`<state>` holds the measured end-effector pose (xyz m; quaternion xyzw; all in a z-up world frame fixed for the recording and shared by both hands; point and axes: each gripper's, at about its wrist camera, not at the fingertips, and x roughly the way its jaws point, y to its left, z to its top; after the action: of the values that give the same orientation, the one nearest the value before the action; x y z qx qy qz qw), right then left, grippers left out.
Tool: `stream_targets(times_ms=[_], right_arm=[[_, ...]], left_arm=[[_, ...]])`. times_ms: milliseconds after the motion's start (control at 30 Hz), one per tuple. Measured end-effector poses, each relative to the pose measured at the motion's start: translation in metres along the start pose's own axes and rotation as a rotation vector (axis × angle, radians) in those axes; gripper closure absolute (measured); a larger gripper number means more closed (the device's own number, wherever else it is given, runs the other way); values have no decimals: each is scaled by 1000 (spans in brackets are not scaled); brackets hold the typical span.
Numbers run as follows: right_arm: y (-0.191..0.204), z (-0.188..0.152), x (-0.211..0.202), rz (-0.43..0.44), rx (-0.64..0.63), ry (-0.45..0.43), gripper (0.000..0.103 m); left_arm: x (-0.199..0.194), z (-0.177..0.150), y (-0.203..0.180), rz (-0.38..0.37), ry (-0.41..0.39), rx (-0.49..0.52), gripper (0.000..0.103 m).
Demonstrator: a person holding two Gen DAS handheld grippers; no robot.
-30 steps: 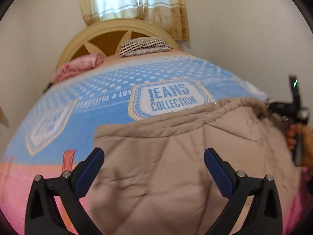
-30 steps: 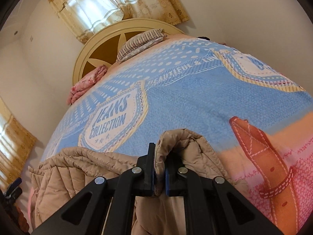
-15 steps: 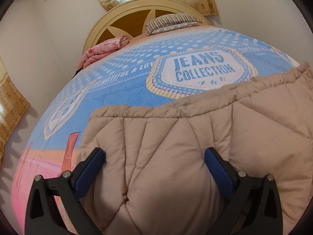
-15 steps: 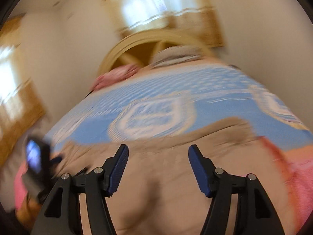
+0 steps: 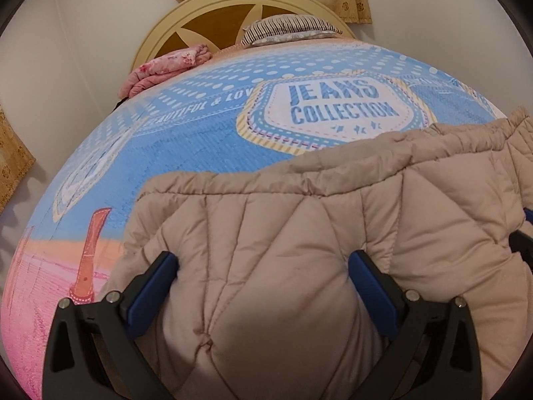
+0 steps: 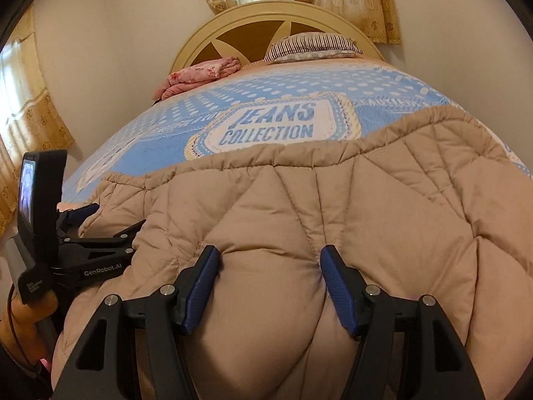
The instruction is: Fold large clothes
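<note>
A beige quilted jacket (image 5: 299, 220) lies spread on the near part of the bed, its far hem running across both views. My left gripper (image 5: 263, 263) stands wide open, fingers down on the padding, which bulges up between them. My right gripper (image 6: 269, 256) is open too, with a puff of the jacket (image 6: 333, 200) swelling between its blue pads (image 6: 203, 276). In the right wrist view the left gripper (image 6: 106, 221) shows at the jacket's left edge, held by a hand (image 6: 30, 313). A sliver of the right gripper (image 5: 524, 240) shows at the left wrist view's right edge.
The bed cover (image 5: 186, 140) is blue with a "JEANS COLLECTION" badge (image 5: 336, 110) and pink near the front left. By the headboard (image 6: 253, 26) lie a striped pillow (image 6: 313, 43) and a folded pink cloth (image 6: 200, 76). Walls stand close on both sides.
The right gripper let go of the bunched jacket fold, opened, and moved over the jacket. The left gripper sank onto the padding. The jacket now lies flatter.
</note>
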<state>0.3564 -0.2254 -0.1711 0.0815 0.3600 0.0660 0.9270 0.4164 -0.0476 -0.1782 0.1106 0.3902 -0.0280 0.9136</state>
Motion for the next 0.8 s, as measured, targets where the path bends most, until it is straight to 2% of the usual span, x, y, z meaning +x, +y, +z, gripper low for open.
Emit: stream_targets(times_ms=[300,800], right_arm=[[-2,-6,5,-4,10,17,39],[6,-10,17,-70,-39,76,38]], left_arm=[[4,-1,0,-8,7,-5,0],[8,-2,0,-13,9,-12,0]])
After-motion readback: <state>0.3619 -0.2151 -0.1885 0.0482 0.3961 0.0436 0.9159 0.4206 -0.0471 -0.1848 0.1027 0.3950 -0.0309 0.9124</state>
